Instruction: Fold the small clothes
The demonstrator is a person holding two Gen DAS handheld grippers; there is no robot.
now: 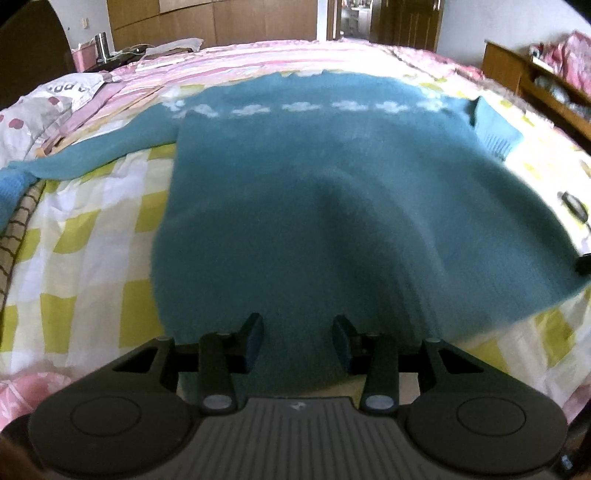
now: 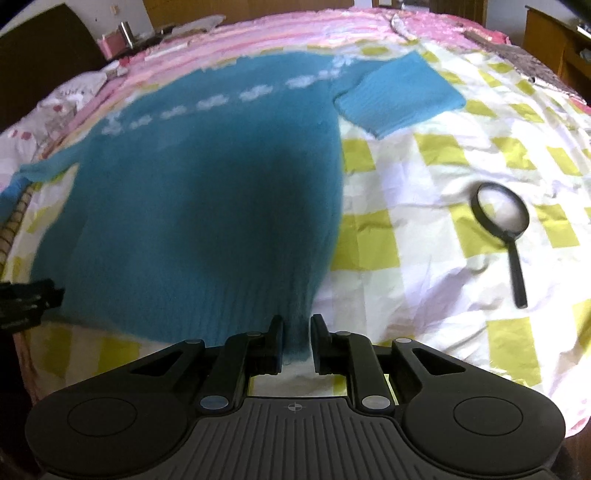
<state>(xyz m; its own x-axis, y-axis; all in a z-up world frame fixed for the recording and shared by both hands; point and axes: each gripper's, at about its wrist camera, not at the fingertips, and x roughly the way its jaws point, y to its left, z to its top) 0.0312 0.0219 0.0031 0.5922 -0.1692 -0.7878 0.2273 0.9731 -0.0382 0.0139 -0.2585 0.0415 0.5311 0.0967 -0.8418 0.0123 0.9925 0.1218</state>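
We hold the soft, floppy teal sweater (image 1: 332, 206) by its hem: right tool (image 2: 296, 343) pinching it, left tool (image 1: 298, 341) open astride it.

Home bedroom: quilted bed (image 1: 92, 229), wooden wardrobes (image 1: 221, 22), pillow (image 1: 40, 107).

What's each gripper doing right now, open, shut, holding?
Left gripper: open, fingers astride the near hem of the teal sweater, not clamped.
Right gripper: narrower gap with the hem corner between the fingers; whether it is clamped cannot be told.
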